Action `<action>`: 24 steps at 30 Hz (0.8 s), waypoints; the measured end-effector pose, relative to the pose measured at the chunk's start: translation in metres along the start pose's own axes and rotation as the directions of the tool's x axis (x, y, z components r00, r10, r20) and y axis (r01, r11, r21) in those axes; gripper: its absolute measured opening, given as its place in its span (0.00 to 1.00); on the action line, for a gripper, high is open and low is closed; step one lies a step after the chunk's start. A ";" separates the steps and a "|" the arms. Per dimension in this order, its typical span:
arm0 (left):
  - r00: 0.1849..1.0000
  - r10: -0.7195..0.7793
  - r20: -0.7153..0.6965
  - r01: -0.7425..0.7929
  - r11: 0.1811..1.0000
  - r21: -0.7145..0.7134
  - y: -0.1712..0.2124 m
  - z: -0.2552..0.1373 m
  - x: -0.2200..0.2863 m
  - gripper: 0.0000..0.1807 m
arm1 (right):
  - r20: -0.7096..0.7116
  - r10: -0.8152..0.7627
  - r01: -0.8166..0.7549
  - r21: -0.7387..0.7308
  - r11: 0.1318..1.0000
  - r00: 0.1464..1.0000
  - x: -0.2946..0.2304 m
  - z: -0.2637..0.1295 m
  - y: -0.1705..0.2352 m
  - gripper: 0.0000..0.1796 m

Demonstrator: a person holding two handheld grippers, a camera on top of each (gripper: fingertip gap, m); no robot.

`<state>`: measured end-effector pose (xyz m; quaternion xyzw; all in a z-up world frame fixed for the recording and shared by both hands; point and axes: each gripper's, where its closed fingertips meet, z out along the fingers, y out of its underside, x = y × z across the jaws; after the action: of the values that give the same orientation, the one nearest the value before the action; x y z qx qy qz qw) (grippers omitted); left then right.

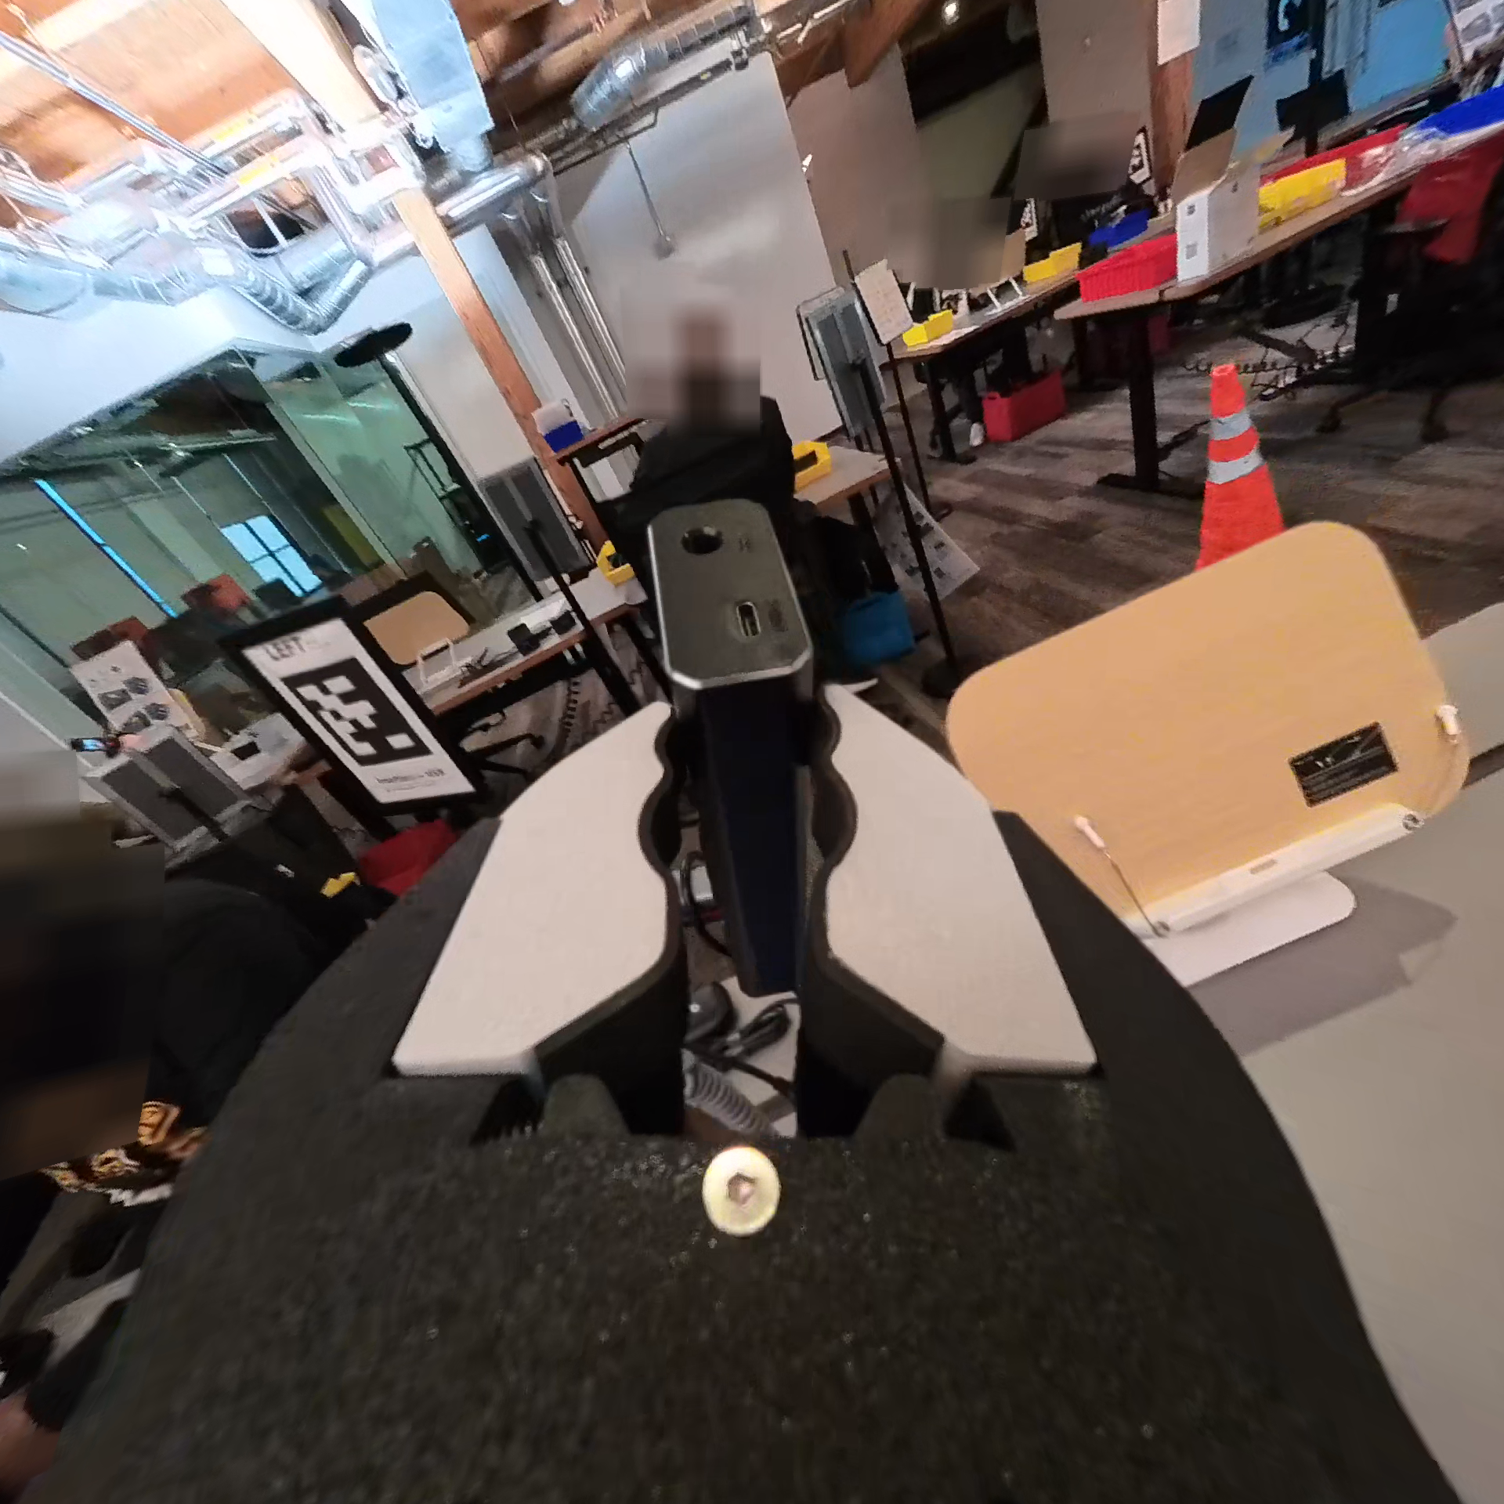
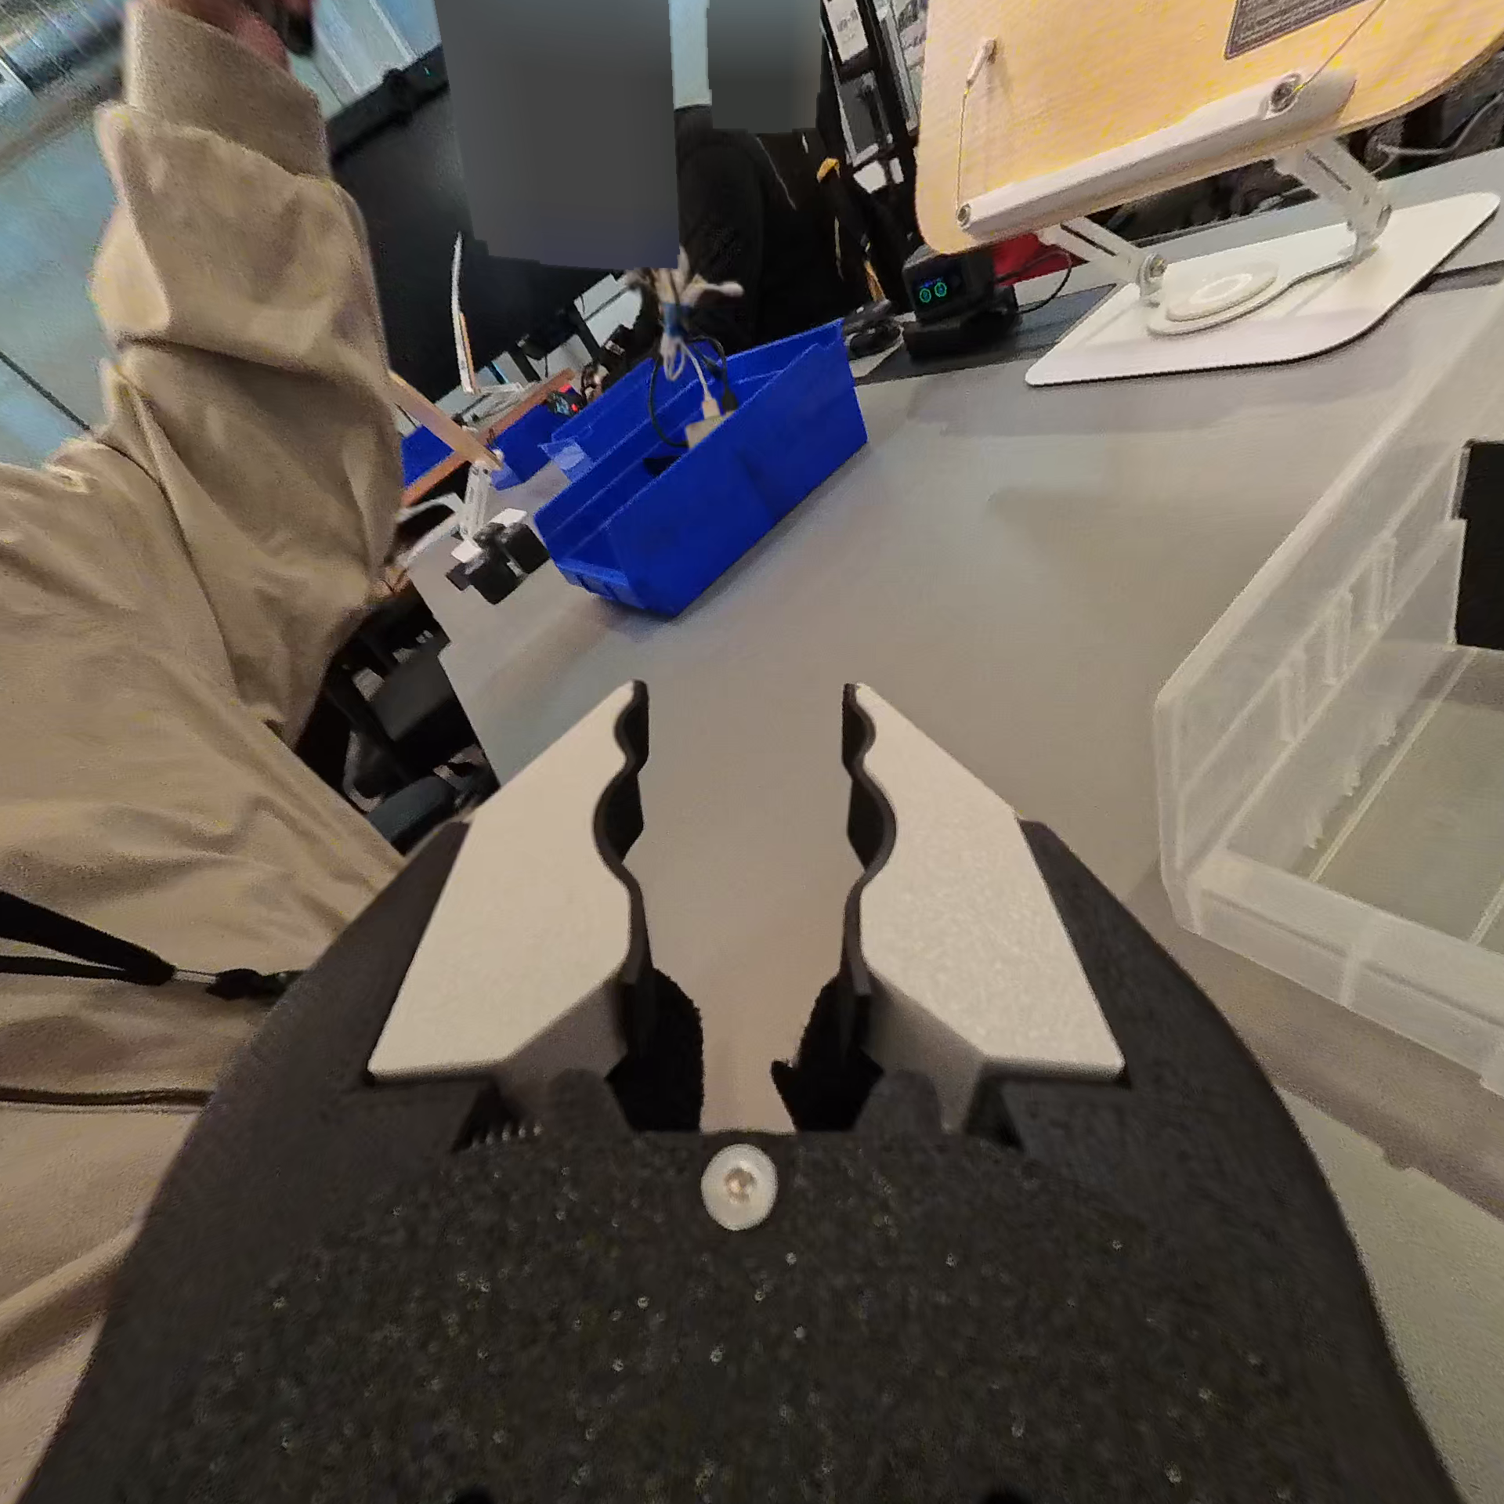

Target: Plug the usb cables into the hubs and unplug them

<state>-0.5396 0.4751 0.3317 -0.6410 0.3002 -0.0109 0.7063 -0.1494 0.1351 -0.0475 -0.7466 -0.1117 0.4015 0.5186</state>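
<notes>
One hub held: your left gripper (image 1: 745, 814) fingers pinch the slim dark metal hub (image 1: 736, 716), its end port empty.
Right gripper (image 2: 745, 814): fingers spread, empty.
Cables: lying in the blue plastic bin (image 2: 732, 504); plugging remains.

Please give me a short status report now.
Left hand-held gripper shut on dark slim metal hub, lifted. Right hand-held gripper open, empty. Cables in blue plastic bin; none plugged.

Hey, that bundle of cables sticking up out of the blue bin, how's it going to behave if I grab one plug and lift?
The cables look thin and floppy, so a lifted plug would probably dangle and swing. They seem tied together near the top, so the rest may come along. The blue bin looks light and could shift on the smooth table.
</notes>
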 end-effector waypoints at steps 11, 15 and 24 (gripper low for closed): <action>0.992 -0.032 -0.120 0.048 0.990 0.129 -0.073 -0.025 0.007 0.15 | -0.070 -0.234 0.227 -0.091 0.970 0.970 -0.009 0.027 0.015 0.33; 0.951 -0.020 -0.308 0.092 0.971 0.221 -0.107 -0.044 0.030 0.15 | -0.035 -0.287 0.282 -0.117 0.952 0.957 -0.020 0.040 0.011 0.34; 0.818 0.050 -0.574 0.217 0.896 0.388 -0.196 -0.079 0.047 0.15 | 0.031 -0.373 0.374 -0.118 0.920 0.927 -0.042 0.043 -0.020 0.34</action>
<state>-0.4629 0.3507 0.4917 -0.4461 0.4579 -0.3005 0.7079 -0.2026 0.1483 -0.0158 -0.7402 -0.2784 0.2905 0.5388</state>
